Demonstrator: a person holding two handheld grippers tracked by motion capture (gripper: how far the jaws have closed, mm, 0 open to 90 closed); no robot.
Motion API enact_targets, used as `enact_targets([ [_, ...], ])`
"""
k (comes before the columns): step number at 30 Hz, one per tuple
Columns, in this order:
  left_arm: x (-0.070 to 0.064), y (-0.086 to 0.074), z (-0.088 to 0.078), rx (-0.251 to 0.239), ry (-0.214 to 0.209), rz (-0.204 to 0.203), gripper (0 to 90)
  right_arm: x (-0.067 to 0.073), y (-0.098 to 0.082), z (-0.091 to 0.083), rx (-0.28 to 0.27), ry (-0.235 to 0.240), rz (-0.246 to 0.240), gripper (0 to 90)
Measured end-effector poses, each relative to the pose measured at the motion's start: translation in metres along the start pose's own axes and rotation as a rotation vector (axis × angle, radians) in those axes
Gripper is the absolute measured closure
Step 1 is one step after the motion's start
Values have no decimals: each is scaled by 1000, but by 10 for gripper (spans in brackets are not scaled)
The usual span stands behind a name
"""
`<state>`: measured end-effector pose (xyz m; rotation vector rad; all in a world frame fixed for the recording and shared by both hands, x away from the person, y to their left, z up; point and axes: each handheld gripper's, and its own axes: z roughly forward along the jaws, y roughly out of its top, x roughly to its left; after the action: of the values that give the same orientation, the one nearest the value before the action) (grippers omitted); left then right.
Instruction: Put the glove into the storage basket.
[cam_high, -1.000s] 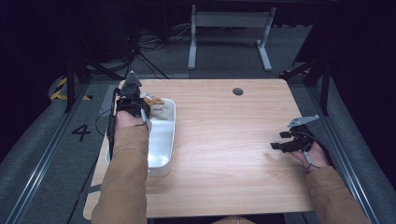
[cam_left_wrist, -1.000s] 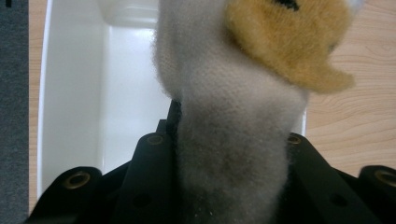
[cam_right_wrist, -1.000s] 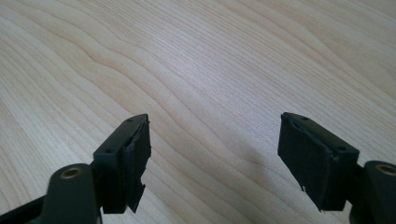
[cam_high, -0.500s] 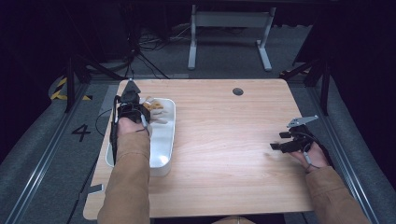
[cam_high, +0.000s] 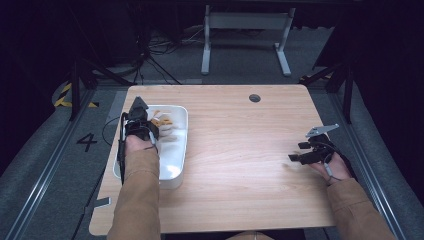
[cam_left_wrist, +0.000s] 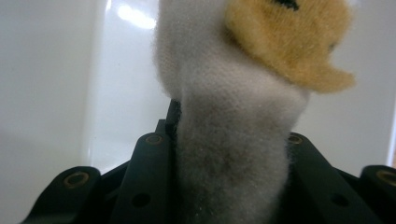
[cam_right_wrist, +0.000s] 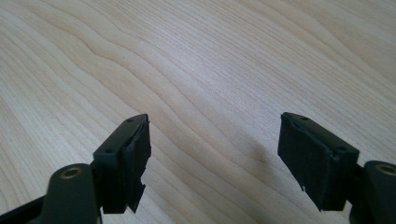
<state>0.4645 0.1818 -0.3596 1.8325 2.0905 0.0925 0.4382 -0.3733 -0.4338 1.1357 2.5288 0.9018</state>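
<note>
Black numeral 4 (cam_high: 86, 142) on the grey floor left of the table, apparently no other readable text

One light wooden table (cam_high: 240, 150) here, and one white rectangular plastic tub (cam_high: 176, 165) sitting on its left side. One white-and-orange plush toy (cam_left_wrist: 233, 116) counted, over that tub. Two black two-jaw grippers: the left gripper (cam_high: 142, 117) and the right gripper (cam_high: 299, 152). Two tan sleeves at the bottom edge, one per arm, and one small round dark hole (cam_high: 254, 98) in the tabletop
</note>
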Motion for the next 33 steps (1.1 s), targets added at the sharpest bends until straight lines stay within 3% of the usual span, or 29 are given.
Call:
enact_targets([
  [10,-1,-1,10,11,6,17,698,-2,-1,-1,-7,8,7,257],
  [15,1,-4,18,16,10,1,696,-4,-2,-1,-8,13,16,257],
  [17,3,-5,21,24,18,4,695,-3,-2,0,-4,14,15,257],
  [19,2,-6,25,34,55,21,693,-3,-2,0,0,14,11,257],
  [33,4,-9,36,103,65,34,680,-4,-2,1,4,16,16,257],
])
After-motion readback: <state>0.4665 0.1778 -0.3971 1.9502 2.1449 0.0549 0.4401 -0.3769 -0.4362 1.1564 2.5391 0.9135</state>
